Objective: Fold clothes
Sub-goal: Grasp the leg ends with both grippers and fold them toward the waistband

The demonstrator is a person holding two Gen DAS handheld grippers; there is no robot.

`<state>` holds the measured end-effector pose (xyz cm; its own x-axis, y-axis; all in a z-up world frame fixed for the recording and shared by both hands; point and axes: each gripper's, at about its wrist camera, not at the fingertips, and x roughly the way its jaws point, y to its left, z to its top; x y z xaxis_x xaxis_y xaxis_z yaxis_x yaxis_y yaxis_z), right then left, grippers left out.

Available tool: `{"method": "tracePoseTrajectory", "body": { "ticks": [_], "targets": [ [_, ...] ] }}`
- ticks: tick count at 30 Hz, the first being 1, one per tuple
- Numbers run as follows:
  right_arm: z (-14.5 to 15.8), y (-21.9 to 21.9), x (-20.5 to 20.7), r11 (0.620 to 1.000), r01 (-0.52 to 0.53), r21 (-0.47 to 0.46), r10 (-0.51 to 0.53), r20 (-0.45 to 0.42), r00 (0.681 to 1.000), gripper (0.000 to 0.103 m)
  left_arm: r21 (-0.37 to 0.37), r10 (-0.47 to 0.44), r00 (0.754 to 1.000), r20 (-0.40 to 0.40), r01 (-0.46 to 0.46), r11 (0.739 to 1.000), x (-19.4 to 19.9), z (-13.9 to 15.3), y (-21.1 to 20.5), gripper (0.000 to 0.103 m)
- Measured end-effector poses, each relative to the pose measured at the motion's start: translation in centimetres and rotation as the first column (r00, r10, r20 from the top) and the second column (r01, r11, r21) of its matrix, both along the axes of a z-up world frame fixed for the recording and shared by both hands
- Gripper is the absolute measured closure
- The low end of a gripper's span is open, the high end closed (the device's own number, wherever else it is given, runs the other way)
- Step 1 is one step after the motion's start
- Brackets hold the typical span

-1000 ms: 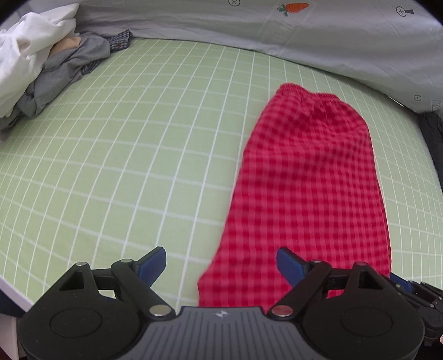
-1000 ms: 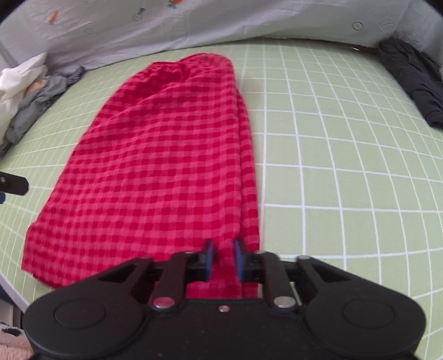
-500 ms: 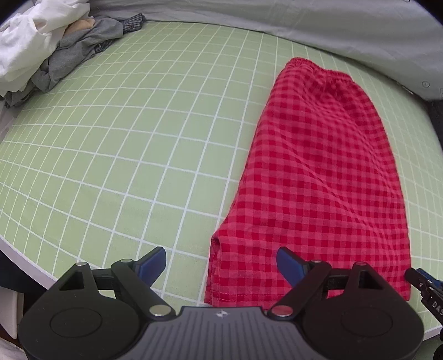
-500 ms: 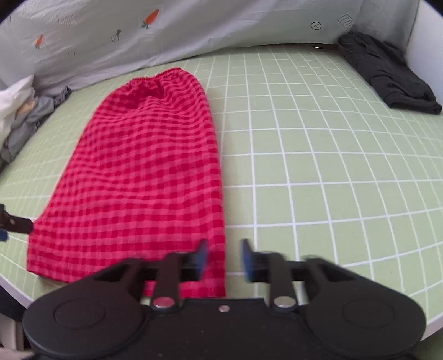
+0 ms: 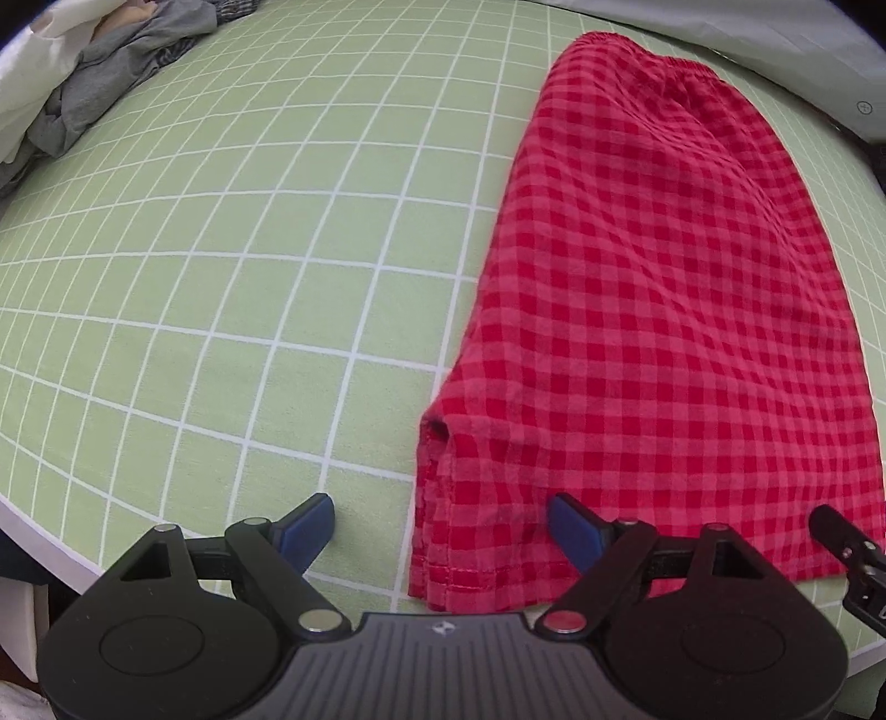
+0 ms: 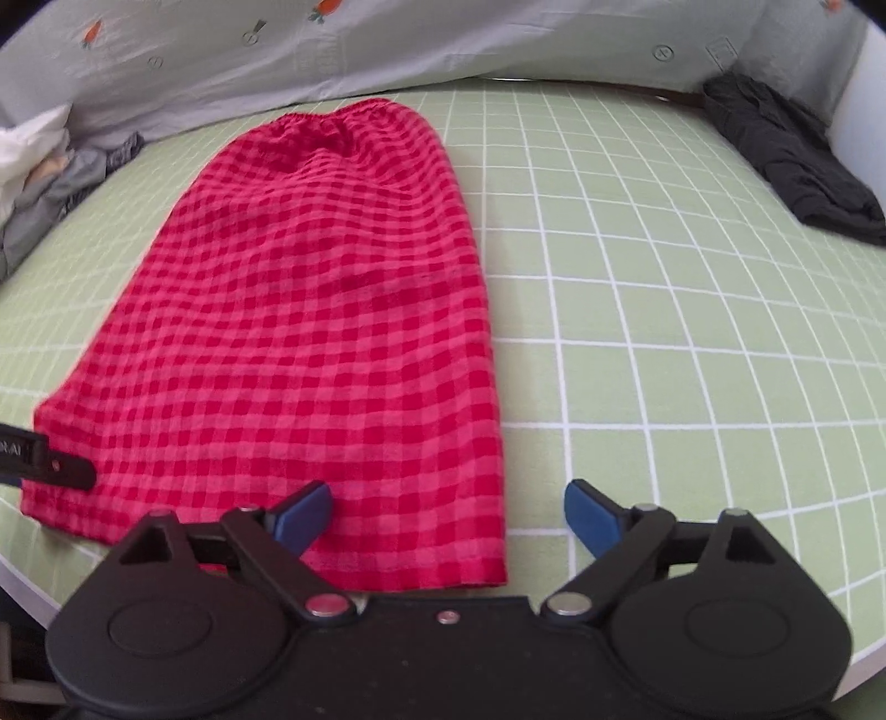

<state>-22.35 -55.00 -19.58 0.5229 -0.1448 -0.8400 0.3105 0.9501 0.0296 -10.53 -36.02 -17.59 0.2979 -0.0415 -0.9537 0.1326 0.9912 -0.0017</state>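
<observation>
both grippers, left gripper and right gripper, spread wide, empty, over red checked garment

At twelve o'clock the printed grey sheet ran off the frame. The clothes pile at ten o'clock was cropped, as was the dark garment at two o'clock.

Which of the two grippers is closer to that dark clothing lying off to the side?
Right. The right gripper straddles the red checked shorts' right edge, on the dark garment's side; the left gripper sits at their left corner.
</observation>
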Motion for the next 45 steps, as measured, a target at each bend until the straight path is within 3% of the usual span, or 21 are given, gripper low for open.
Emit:
{"method": "tracePoseTrajectory", "body": {
  "ticks": [4,6,8,10,11,13,16,19,26,34,40,45],
  "targets": [
    [0.1,0.9,0.5,1.000,-0.027,-0.009,0.027,0.004,1.000,0.012,-0.009,-0.044,0.998,0.052,0.044,0.999,-0.8,0.3,-0.8,0.035],
    [0.3,1.5,0.6,0.999,-0.051,-0.013,0.052,0.016,0.999,0.025,-0.012,-0.072,0.994,0.078,0.073,0.997,-1.3,0.5,-1.2,0.050],
    [0.7,2.1,0.6,0.997,-0.081,-0.016,0.081,0.034,0.996,0.056,-0.019,-0.093,0.991,0.094,0.095,0.995,-1.6,0.6,-1.6,0.061],
    [1.0,2.4,0.5,0.993,-0.115,0.006,0.115,0.045,0.992,0.079,-0.032,-0.113,0.989,0.099,0.117,0.993,-1.7,0.7,-2.0,0.077],
    [1.0,2.4,0.5,0.991,-0.132,0.026,0.131,0.051,0.990,0.087,-0.043,-0.124,0.988,0.095,0.128,0.991,-1.7,0.7,-2.1,0.087],
    [1.0,2.0,0.2,0.986,-0.142,0.083,0.137,0.055,0.989,0.095,-0.077,-0.111,0.992,0.067,0.116,0.990,-1.3,0.8,-1.8,0.095],
    [1.9,1.2,-0.2,0.978,-0.125,0.168,0.116,0.063,0.991,0.097,-0.148,-0.055,0.998,0.007,0.056,0.987,-0.7,1.3,-0.9,0.099],
    [3.7,0.4,-0.9,0.966,-0.096,0.238,0.079,0.082,0.994,0.097,-0.199,-0.030,1.000,0.005,0.030,0.980,-0.8,3.3,0.4,0.100],
    [9.6,-0.4,0.1,0.955,-0.118,0.272,0.053,0.235,0.971,0.097,-0.298,0.022,0.997,0.078,0.003,0.954,0.6,9.7,1.7,0.100],
    [12.1,-4.0,5.8,0.923,-0.097,0.372,-0.054,0.375,0.925,0.097,-0.346,0.068,0.975,0.213,0.010,0.938,6.7,14.2,1.2,0.100],
    [12.3,-5.4,10.4,0.930,-0.067,0.362,-0.086,0.391,0.916,0.097,-0.372,0.073,0.977,0.199,0.007,0.928,11.6,14.0,0.9,0.100],
    [10.4,-7.0,14.2,0.927,0.000,0.375,-0.130,0.323,0.937,0.097,-0.386,0.059,0.990,0.126,-0.006,0.922,17.0,11.8,0.1,0.099]
  ]
}}
